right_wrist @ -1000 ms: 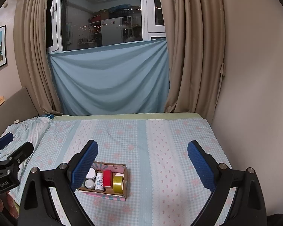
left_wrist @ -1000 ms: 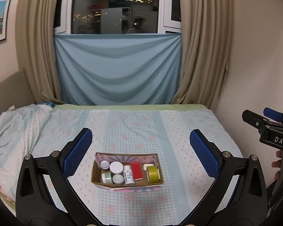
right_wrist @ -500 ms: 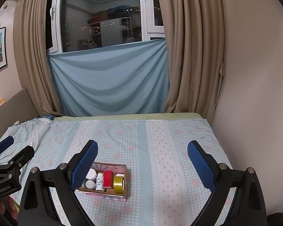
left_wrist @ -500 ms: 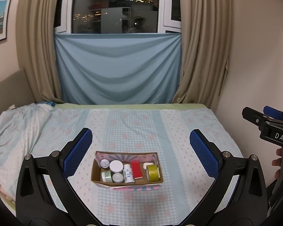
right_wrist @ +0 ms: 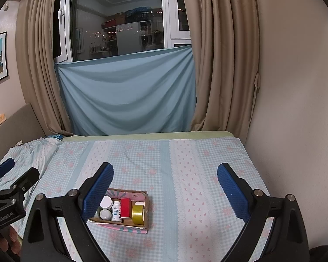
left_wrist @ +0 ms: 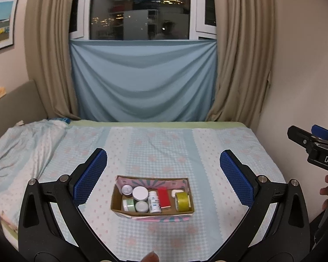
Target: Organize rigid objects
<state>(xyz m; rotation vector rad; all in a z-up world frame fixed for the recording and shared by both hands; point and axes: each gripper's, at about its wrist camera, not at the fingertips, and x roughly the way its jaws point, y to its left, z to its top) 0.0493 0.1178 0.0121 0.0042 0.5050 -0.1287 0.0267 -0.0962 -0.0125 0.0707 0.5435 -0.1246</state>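
Plainly, the left hand-held gripper (left_wrist: 163,174) stands wide with nothing between its blue pads, and the right hand-held gripper (right_wrist: 165,186) is equally wide and empty. Ahead of both, on the bed (left_wrist: 164,144), sits a shallow cardboard box (left_wrist: 152,212) — inside are white-lidded jars (left_wrist: 140,193), a small white bottle (left_wrist: 154,202), a red pack (left_wrist: 163,197) and a yellow tape roll (left_wrist: 182,200).

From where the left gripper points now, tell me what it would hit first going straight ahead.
Most likely the cardboard box of small containers on the bedspread: it sits between the open left gripper fingers, nothing in front. Depth is uncertain.
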